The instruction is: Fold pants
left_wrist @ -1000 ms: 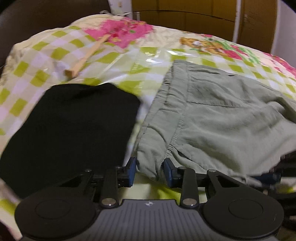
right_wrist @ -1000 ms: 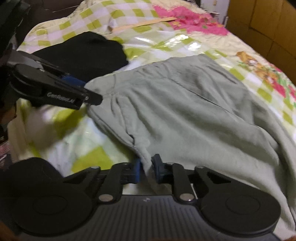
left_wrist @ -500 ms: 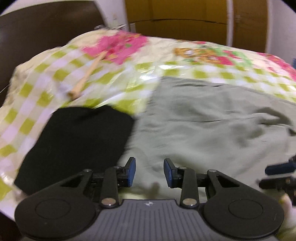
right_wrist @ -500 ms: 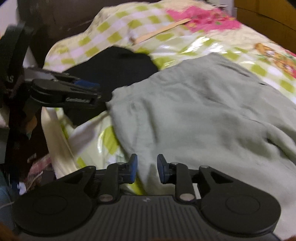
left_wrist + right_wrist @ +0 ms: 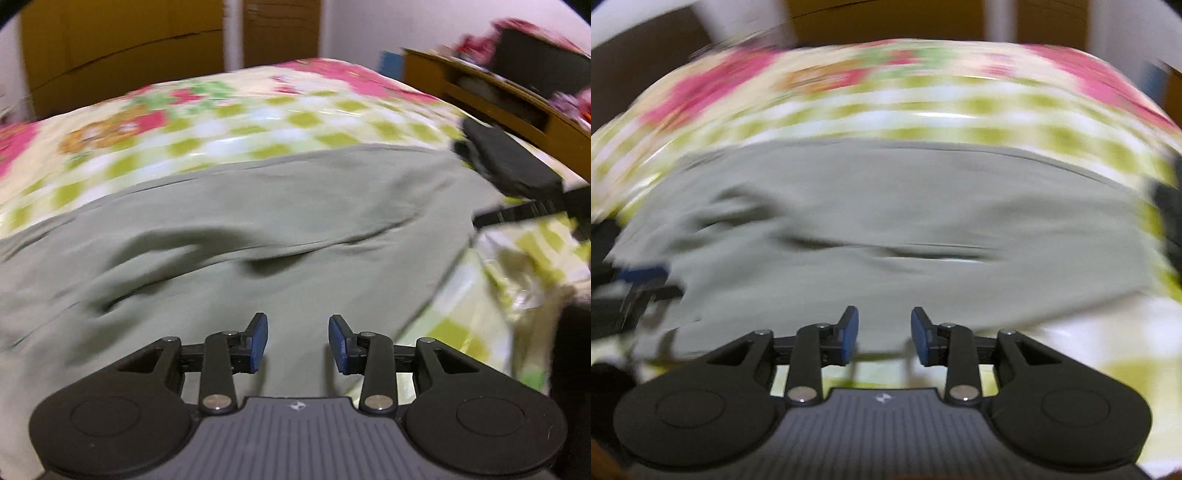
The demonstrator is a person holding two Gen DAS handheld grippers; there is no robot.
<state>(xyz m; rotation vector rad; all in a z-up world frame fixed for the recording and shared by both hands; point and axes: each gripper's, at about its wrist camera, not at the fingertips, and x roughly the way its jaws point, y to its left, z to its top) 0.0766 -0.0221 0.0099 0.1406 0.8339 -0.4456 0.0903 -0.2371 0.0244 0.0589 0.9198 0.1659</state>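
Grey-green pants (image 5: 295, 221) lie spread across the bed, creased through the middle, and fill the right wrist view (image 5: 886, 206) too. My left gripper (image 5: 297, 343) hovers over the near part of the fabric. Its jaws are opening and its blue pads press on nothing. My right gripper (image 5: 884, 336) hangs over the pants' near edge, jaws also opening with nothing gripped. The left gripper's blue-tipped finger (image 5: 642, 284) shows at the left border of the right wrist view. Both views are motion-blurred.
The bed cover (image 5: 258, 122) is glossy, with green checks and pink flowers. A wooden shelf unit (image 5: 498, 99) stands on the right and brown wardrobe doors (image 5: 129, 44) behind. A dark object (image 5: 509, 166) sits at the pants' right end. The cover drops away at the right (image 5: 535, 288).
Both grippers let go of the pants' waist edge and widened. Both swung fast to the right along the pants; the black garment and the wooden stick have left view.
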